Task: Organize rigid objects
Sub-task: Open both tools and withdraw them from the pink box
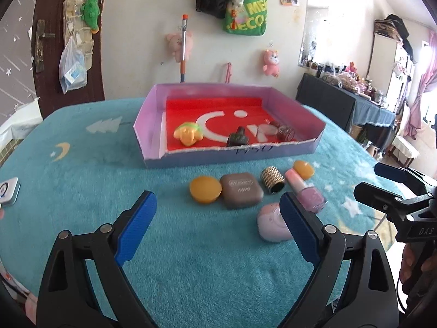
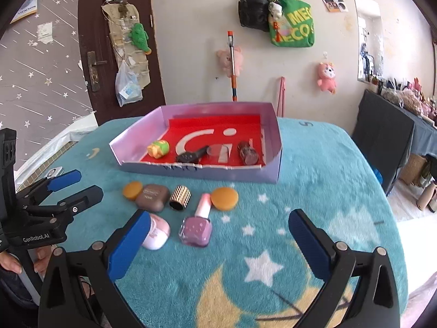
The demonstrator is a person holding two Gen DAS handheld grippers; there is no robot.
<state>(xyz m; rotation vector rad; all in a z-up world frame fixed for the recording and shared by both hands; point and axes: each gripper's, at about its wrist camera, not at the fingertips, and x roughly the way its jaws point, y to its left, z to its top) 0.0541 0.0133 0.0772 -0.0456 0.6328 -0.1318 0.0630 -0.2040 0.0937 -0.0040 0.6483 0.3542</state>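
Your loose pieces sit in a row at mid-frame on the fuzzy teal cloth [image 2: 314,191], just below the box [image 2: 275,147]: an orange disc [image 2: 132,190] touching a rounded brown case [image 2: 152,197], a ribbed gold cap [image 2: 180,197] lying on its side, a glassy pink polish bottle [image 2: 197,227] with its cap pointing up-frame, a second disc [image 2: 224,198] beside that cap, and a smooth pink pod [image 2: 155,233] at lower left.

The box is shallow, lilac-walled and red-floored. It holds a yellow-green toy [image 2: 158,148] at left, a dark item [image 2: 191,156] at centre and a brownish jar [image 2: 248,153] at right; much of the red floor behind them is bare.

Your left gripper [image 1: 218,224] hangs spread wide, with its right-hand pad overlapping the pod in its own view. Your right gripper [image 2: 218,243] is likewise spread and holds nothing, with open cloth between its pads at lower centre.
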